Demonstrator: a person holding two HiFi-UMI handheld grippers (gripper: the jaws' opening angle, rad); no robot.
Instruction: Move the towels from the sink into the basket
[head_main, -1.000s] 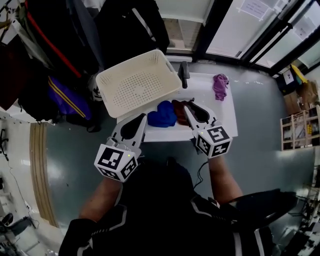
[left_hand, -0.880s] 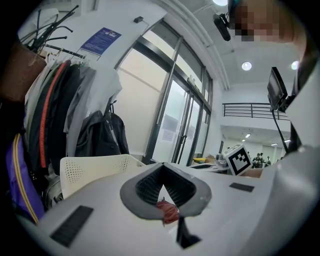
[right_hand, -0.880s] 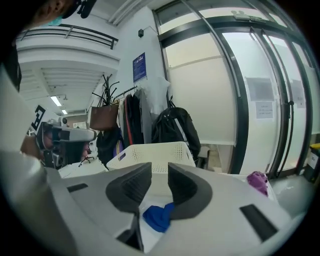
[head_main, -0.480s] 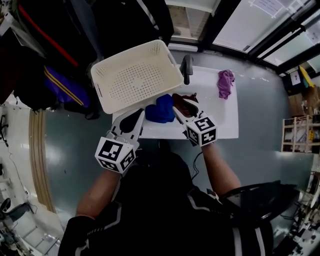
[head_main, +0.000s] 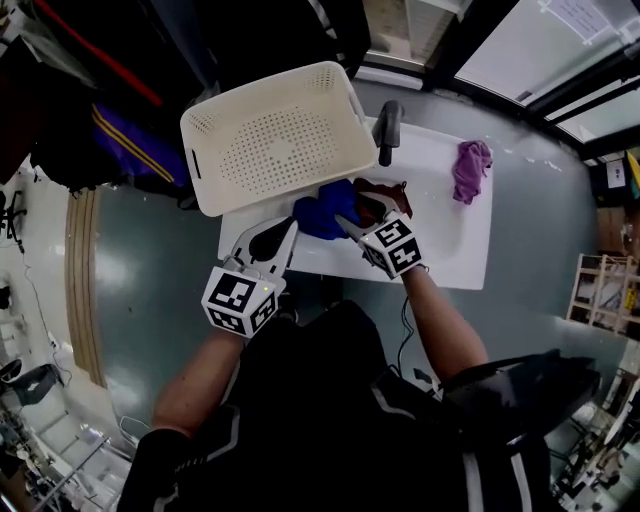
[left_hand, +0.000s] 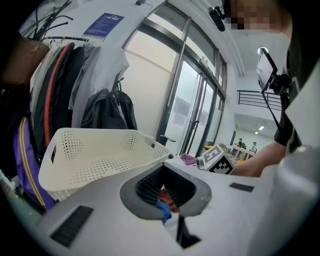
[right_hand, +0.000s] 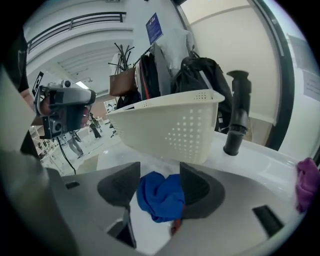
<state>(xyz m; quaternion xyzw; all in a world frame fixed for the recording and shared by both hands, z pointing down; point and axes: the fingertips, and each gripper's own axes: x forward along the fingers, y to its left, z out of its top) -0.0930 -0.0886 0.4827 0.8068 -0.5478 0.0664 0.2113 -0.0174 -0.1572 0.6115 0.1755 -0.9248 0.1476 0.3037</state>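
A blue towel and a dark red towel lie bunched in the white sink. A purple towel rests on the sink's far right. The empty white perforated basket stands on the sink's left end. My right gripper reaches down over the blue towel; its jaws are opening, and the towel sits between them, against the right pad. My left gripper hovers at the sink's front left, jaw tips together and holding nothing, with the towels visible beyond it.
A black faucet stands behind the towels, right beside the basket's edge. Bags and jackets hang to the left of the basket. Grey floor surrounds the sink.
My right gripper has moved left from over the red towel to the blue one, and its jaws have spread. The left gripper has barely shifted.
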